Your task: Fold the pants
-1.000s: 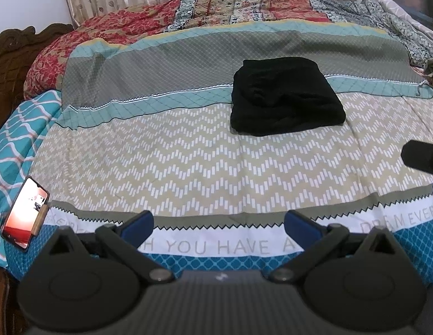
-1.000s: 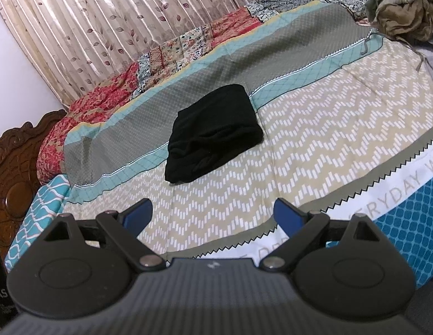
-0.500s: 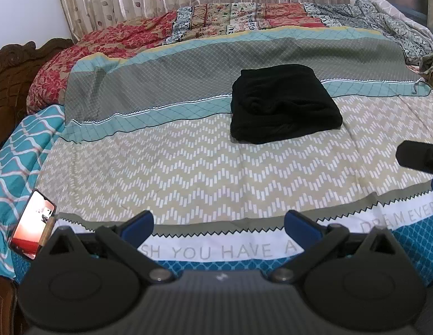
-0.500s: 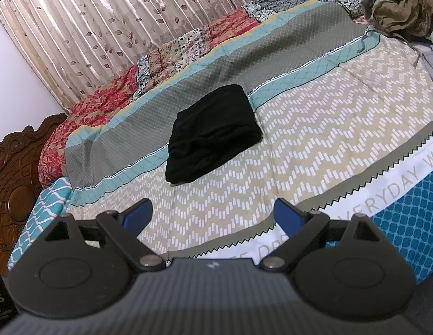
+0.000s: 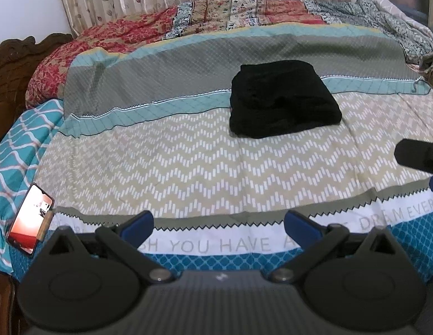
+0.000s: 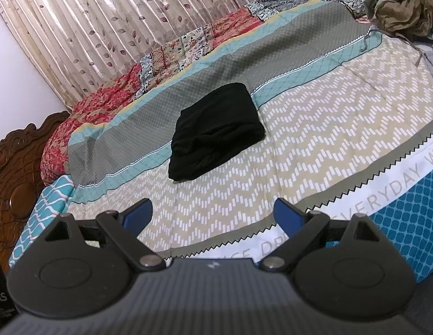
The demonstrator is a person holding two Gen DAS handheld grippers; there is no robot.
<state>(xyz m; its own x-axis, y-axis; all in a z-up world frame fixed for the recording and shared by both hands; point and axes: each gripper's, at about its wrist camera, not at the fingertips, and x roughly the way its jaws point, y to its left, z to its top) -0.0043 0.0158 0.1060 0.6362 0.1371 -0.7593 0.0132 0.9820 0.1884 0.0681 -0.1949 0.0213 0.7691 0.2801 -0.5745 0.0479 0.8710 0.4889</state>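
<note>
Striped bedding [image 5: 188, 173] fills the left wrist view; the black pants [image 5: 282, 99] lie folded in a thick packet mid-bed, long axis running left to right. The left gripper [image 5: 218, 224] is spread wide and empty, well apart.

From the right wrist, the pants [image 6: 216, 131] point diagonally toward the curtain [image 6: 104, 28]. The right gripper [image 6: 213, 213] is spread too. A careless touch could open the loose layers.

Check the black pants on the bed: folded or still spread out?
Folded. The black pants lie as a compact, layered rectangular bundle on the bedspread, no legs extended. Both grippers, left and right, are open and away from them.
</note>
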